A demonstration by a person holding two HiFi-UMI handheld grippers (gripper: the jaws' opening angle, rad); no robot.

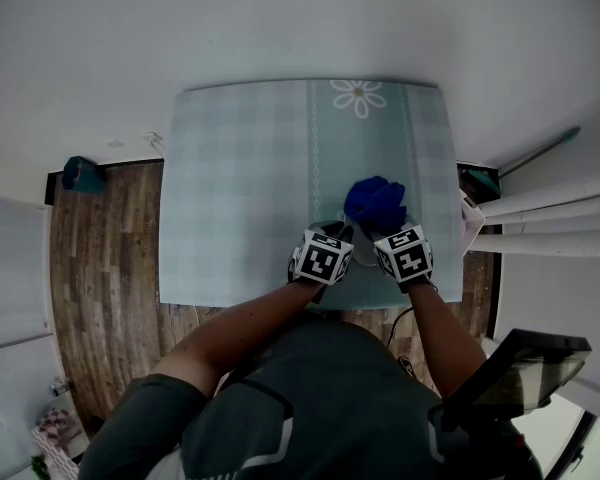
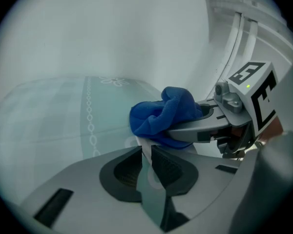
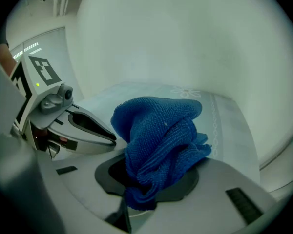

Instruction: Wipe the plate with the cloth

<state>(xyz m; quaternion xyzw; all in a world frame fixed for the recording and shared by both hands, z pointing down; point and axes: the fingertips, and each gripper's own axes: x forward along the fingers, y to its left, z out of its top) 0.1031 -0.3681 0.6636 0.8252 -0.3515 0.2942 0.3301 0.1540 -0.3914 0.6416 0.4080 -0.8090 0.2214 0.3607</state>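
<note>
Room: white wall behind; wood-plank floor to the table's left.
Table: pale checked cover w/ a daisy print at the far edge; daisy also shows in both gripper views.
Person: head view looks down on a dark shirt; bare forearms reach fwd to the table's near edge.
Grippers: side by side at the near edge, tips angled in toward each other, marker cubes facing up.
L gripper: jaws drawn almost together, pinching a thin pale rim betw the dark pads. In head view it sits just left of the cloth.
R gripper: jaws clamped on the bunched cloth, pads mostly buried in it. In head view it is just right of L.
Cloth: blue microfibre, crumpled, sticks up and fwd out of R's jaws; over the table near the front; close beside L's tips.
Plate: thin, pale, looks see-through; seen edge-on in L's jaws, cloth just beyond it. Rest of it hard to make out; mostly hidden under the grippers in head view.
</note>
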